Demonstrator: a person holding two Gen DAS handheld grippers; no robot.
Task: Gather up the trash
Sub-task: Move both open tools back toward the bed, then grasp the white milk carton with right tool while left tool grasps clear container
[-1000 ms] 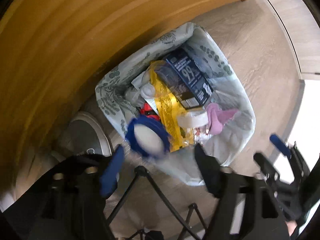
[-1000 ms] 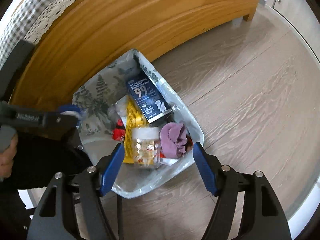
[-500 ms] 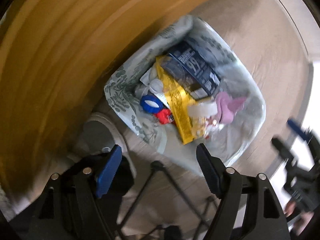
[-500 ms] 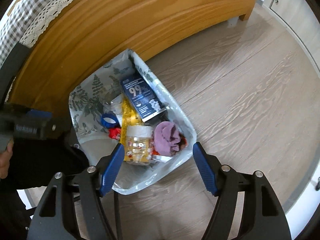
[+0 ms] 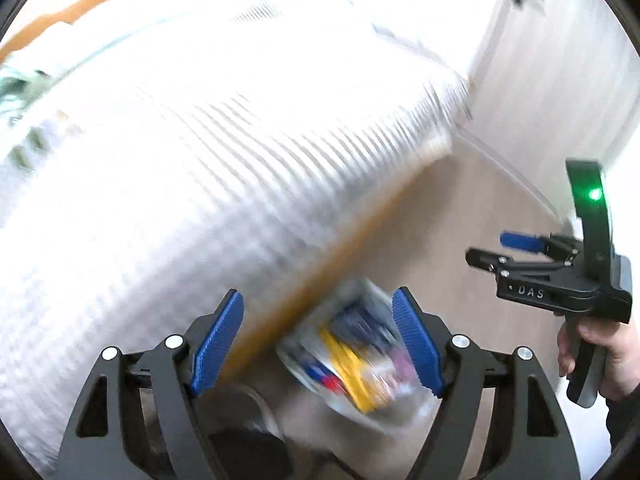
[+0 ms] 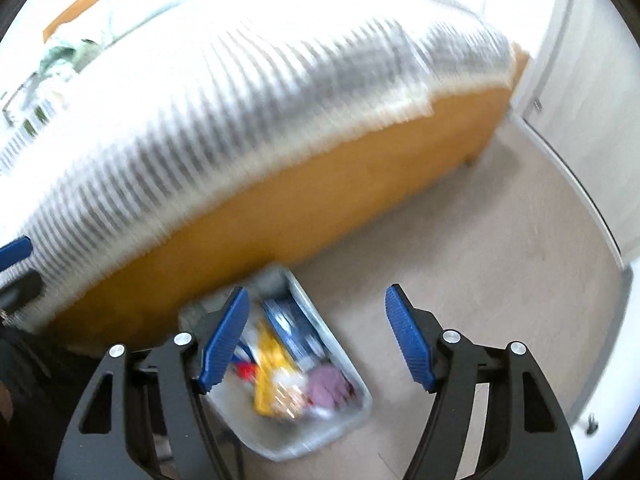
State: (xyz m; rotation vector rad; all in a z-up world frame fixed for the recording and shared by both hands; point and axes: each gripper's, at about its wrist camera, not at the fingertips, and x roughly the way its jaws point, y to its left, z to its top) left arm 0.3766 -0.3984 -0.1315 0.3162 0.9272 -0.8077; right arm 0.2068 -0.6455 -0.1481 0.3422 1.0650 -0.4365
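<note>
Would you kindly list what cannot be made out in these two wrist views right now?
- Left wrist view: contents of the trash bag are motion-blurred; labels unreadable.
- Right wrist view: the bag is blurred, partly behind a right tool finger.
- Left tool: nearly cut off at the right view's left edge.
</note>
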